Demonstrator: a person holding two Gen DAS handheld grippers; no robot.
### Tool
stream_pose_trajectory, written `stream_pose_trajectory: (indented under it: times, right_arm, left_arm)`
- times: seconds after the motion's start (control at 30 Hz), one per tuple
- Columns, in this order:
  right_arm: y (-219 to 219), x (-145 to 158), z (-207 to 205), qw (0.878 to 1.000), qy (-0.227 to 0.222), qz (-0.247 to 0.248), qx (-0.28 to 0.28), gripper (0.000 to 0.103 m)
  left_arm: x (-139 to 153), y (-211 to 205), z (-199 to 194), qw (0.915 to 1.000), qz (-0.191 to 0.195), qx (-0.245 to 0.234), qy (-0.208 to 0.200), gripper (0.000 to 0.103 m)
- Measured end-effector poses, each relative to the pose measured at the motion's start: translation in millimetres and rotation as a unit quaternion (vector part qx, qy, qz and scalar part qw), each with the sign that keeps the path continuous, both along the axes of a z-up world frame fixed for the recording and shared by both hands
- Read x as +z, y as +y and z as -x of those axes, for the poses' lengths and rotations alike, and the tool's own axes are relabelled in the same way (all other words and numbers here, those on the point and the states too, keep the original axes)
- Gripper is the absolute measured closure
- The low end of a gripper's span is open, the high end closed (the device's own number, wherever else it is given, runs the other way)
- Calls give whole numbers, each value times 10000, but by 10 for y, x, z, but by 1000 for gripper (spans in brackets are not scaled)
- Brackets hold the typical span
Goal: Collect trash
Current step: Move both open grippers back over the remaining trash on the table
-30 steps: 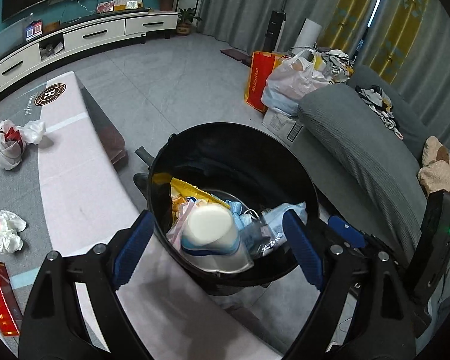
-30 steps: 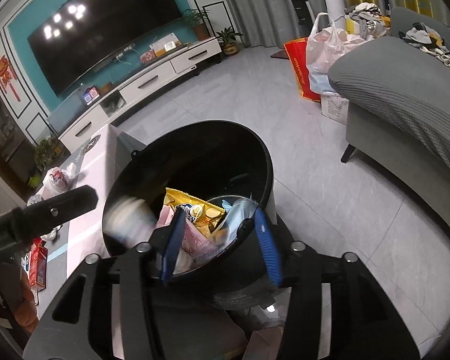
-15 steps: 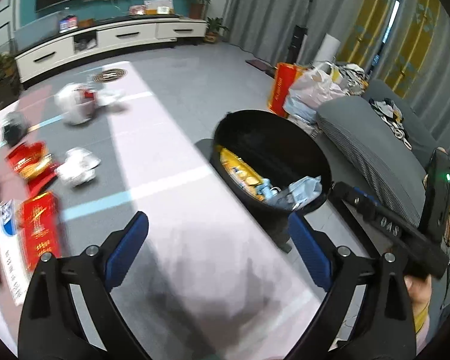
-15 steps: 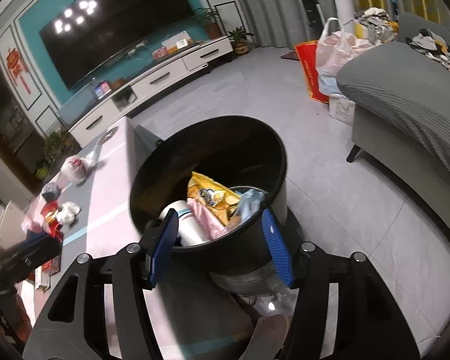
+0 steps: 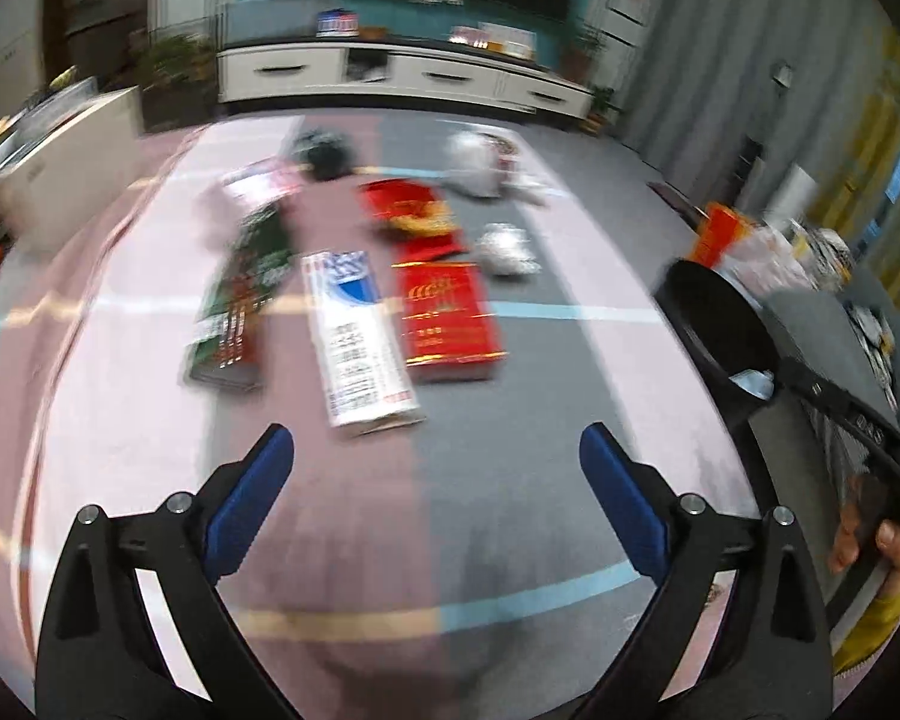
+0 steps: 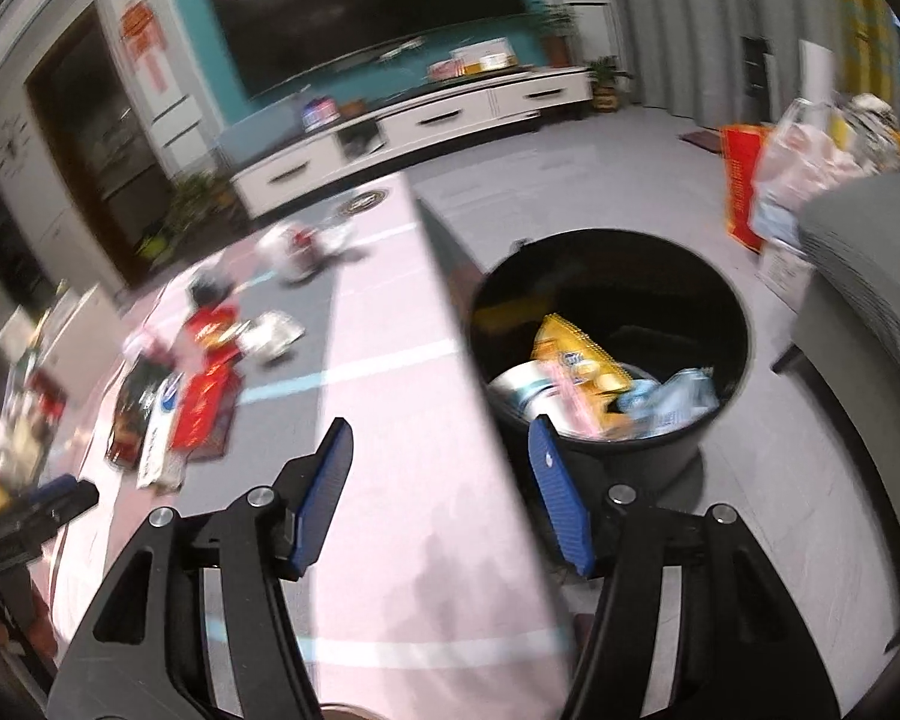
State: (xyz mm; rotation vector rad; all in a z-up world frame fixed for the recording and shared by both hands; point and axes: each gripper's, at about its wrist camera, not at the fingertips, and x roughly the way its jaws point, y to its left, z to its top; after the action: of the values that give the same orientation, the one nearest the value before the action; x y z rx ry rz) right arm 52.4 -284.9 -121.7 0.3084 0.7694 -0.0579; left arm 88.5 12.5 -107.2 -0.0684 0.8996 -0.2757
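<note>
table [image 5: 510, 468] bare near left gripper [image 5: 435, 456] | white box [image 5: 357, 336] ahead

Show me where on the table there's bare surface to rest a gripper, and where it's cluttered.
Bare patch: the near stretch of table between the open left gripper and the white carton; also the strip along the bin side, below the right gripper. Crowded: the far middle, where the green pack, white carton and red box lie side by side.

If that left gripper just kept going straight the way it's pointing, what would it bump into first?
Probably the white and blue box lying on the table. The left gripper is open and empty, and that box lies nearest ahead, slightly left of centre. The picture is blurred, so depth is uncertain.
</note>
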Motion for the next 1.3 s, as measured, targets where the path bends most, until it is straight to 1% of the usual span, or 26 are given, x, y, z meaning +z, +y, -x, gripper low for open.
stream_pose_trajectory:
  times: [0.17, 0.23, 0.3, 0.43, 0.53, 0.73, 1.0, 1.2, 1.3]
  right_arm:
    - [522, -73, -124, 9975, 243, 107, 658, 41]
    - [703, -103, -166, 9956, 307, 128, 879, 37]
    - [893, -135, -214, 9930, 368, 167, 1114, 37]
    - [1175, -187, -316, 9887, 474, 211, 1409, 37]
    - [1295, -228, -402, 9868, 551, 170, 1516, 37]
    - [1393, -323, -640, 9857, 714, -7, 1527, 37]
    - [1548, -408, -958, 9849, 718, -106, 1573, 37]
    - [1668, -480, -1180, 9840, 733, -152, 1619, 37]
    - [1747, -531, -1285, 9835, 759, -100, 1638, 37]
  left_arm:
    - [-77, 483, 89, 9981, 133, 583, 113, 7]
    - [-94, 594, 121, 9975, 167, 671, 122, 7]
    - [-110, 674, 162, 9973, 169, 709, 110, 7]
    - [-127, 786, 179, 9967, 143, 792, 36, 7]
    - [-147, 870, 141, 9960, 174, 871, 22, 7]
    - [-254, 999, 4, 9947, 297, 978, 96, 7]
    - [-311, 988, -312, 9953, 338, 902, 32, 7]
    - [-327, 938, -568, 9965, 281, 783, -27, 7]
    - [-334, 914, -686, 9970, 255, 734, -41, 7]
